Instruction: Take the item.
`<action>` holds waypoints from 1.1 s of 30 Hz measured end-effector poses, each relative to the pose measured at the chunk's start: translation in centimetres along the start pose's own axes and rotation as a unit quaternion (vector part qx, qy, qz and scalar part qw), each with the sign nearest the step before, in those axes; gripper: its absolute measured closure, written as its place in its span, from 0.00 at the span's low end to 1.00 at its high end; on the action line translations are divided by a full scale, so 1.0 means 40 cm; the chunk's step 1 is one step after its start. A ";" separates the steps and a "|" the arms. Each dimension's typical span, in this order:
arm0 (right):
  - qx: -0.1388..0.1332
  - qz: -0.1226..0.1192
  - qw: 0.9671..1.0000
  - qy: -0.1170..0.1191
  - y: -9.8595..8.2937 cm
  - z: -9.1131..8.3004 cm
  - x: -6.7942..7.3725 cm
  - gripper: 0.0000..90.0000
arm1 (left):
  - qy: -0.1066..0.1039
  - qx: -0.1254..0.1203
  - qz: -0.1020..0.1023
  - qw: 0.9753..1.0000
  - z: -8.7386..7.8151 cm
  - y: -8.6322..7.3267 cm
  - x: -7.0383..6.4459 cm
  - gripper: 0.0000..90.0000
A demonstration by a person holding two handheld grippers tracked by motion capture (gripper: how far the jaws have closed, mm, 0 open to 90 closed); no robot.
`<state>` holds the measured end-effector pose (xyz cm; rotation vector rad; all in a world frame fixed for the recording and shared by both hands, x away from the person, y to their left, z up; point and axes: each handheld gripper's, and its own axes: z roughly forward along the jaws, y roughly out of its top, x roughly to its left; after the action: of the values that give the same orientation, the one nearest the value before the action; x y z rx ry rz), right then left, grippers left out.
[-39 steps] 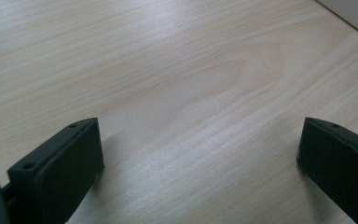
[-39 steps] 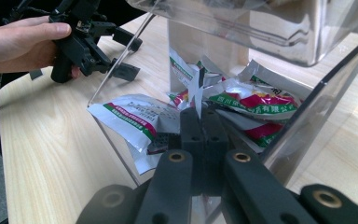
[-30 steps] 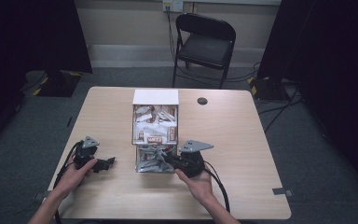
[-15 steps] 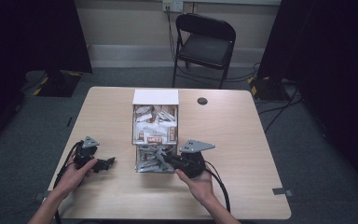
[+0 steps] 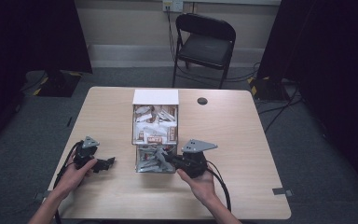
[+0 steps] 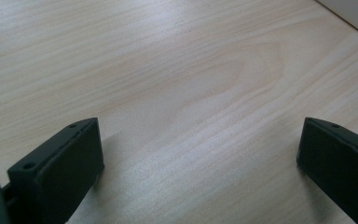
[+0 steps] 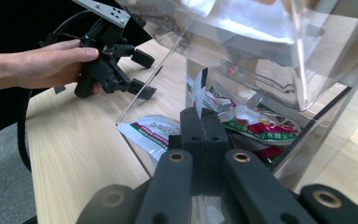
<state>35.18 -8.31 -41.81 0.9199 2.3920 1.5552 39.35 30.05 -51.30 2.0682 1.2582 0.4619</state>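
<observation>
Reaching into the clear dispenser (image 5: pixel 154 140) at mid-counter (image 5: pixel 242 135), the right tongs (image 7: pixel 199 119) pinch a white sachet (image 7: pixel 197 91) at its near opening; left tongs (image 5: pixel 106 163) rest spread.

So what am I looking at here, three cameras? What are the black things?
No robot: a person holds a handheld claw in each hand. One camera looks down on the table from above; the other two ride on the claws. The left claw rests open on bare wood. The right claw reaches into the bottom opening of a clear box of packets, its jaws shut on a thin white strip, probably a packet's edge.
</observation>
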 end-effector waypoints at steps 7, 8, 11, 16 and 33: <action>-0.006 0.004 1.000 0.003 0.002 -0.014 0.001 1.00 | 0.000 0.000 0.000 1.000 0.000 0.000 0.000 0.00; -0.007 0.003 1.000 0.002 0.002 -0.016 0.002 1.00 | 0.000 0.000 0.000 1.000 0.000 0.000 0.000 0.00; -0.009 0.004 1.000 0.003 0.002 -0.022 0.002 1.00 | 0.000 0.000 0.000 1.000 0.000 0.000 0.000 0.00; -0.015 0.006 1.000 0.005 0.006 -0.033 0.003 1.00 | 0.000 0.000 0.000 1.000 0.000 0.000 0.000 0.00; -0.023 0.009 1.000 0.002 0.008 -0.073 0.004 1.00 | 0.000 0.000 0.000 1.000 0.000 0.000 0.000 0.00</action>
<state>33.95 -10.40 -40.17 0.9335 2.3461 1.6137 39.35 30.05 -51.30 2.0680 1.2584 0.4619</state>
